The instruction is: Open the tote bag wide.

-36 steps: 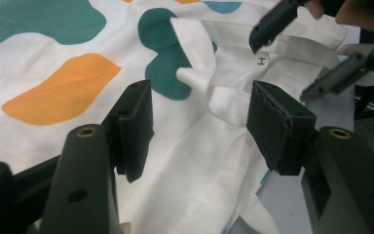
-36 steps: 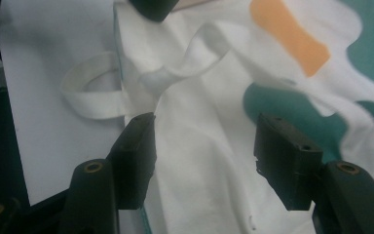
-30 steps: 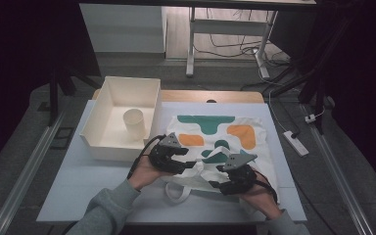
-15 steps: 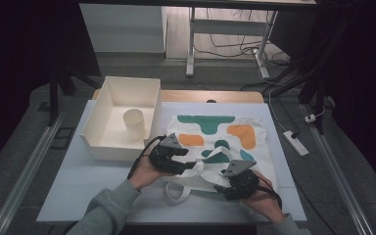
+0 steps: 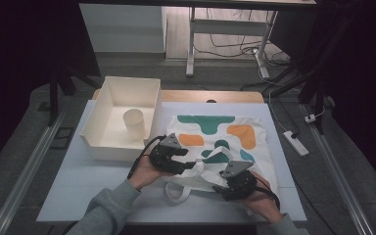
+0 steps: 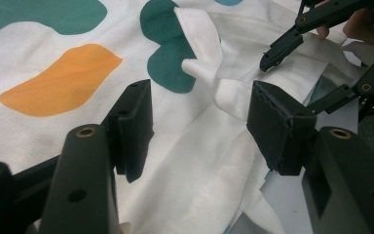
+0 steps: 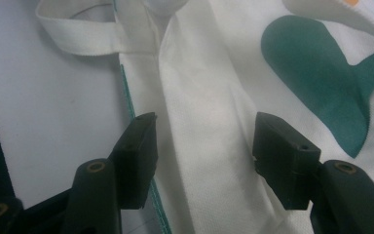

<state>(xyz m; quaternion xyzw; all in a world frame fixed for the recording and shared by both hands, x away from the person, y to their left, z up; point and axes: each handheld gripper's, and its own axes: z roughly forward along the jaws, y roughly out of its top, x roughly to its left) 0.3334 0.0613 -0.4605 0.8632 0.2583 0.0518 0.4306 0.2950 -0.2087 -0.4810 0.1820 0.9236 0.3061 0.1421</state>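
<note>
White tote bag [image 5: 225, 144] with teal and orange blotches lies flat on the desk [image 5: 93, 188], right of the cream bin [image 5: 120, 117] holding a paper cup [image 5: 134, 124]. Left tongs [image 6: 199, 117] hover over the bag's near edge by a crumpled handle strap [image 6: 202, 68], jaws apart, gripping nothing. Right tongs [image 7: 202, 146] straddle the bag's hemmed edge; jaws have just been closing, cloth between them, pads not yet pressing.
</note>
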